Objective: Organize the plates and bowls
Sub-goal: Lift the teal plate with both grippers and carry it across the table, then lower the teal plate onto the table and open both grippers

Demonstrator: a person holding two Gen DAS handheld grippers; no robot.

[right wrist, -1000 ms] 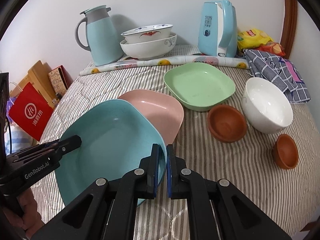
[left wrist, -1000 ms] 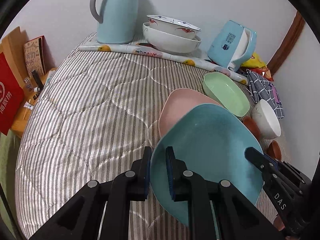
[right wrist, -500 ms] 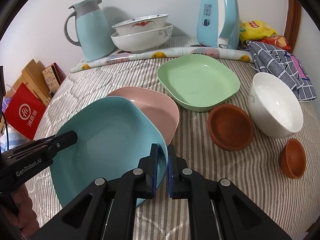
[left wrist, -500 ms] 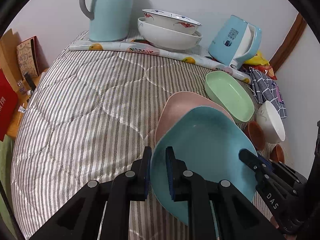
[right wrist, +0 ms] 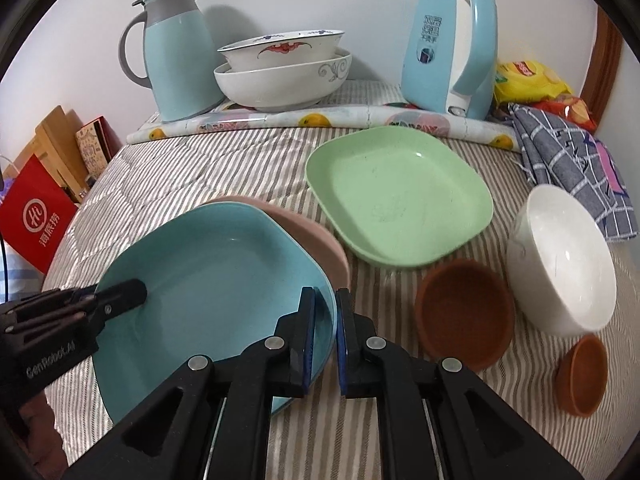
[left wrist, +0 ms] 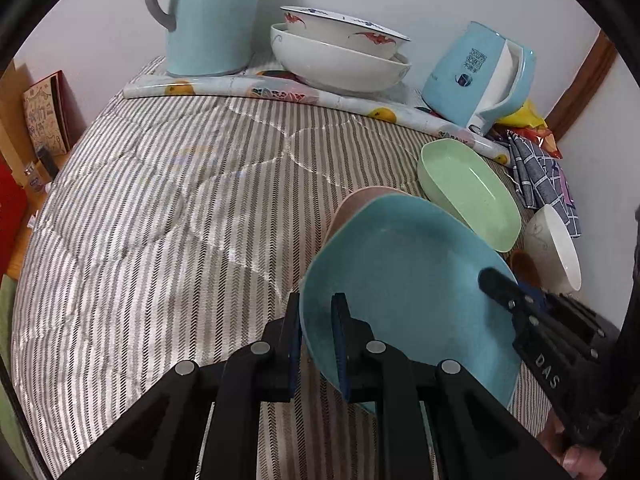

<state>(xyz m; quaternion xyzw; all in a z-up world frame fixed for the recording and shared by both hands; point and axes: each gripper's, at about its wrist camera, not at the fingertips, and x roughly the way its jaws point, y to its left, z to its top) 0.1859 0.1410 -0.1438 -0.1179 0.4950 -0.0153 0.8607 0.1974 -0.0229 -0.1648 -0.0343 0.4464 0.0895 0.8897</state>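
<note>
Both grippers hold the blue plate (left wrist: 404, 280) by opposite rims, above the pink plate (left wrist: 352, 208). My left gripper (left wrist: 317, 320) is shut on its left rim. My right gripper (right wrist: 325, 316) is shut on its right rim; the blue plate (right wrist: 216, 280) covers most of the pink plate (right wrist: 316, 240) here. The green plate (right wrist: 400, 196) lies behind them. A white bowl (right wrist: 560, 260) and two brown bowls, large (right wrist: 464, 312) and small (right wrist: 580, 372), sit at the right. Two stacked white bowls (right wrist: 284, 72) stand at the back.
A blue thermos jug (right wrist: 176, 52) and a blue kettle (right wrist: 452, 44) stand at the back by the wall, on a rolled patterned mat (right wrist: 320, 120). A checked cloth (right wrist: 572, 160) and snack bags (right wrist: 528, 80) lie at the back right. The striped quilt (left wrist: 160, 220) drops off at left.
Both grippers have carried the blue plate forward over the pink plate, which is now mostly covered. The far objects appear closer.
</note>
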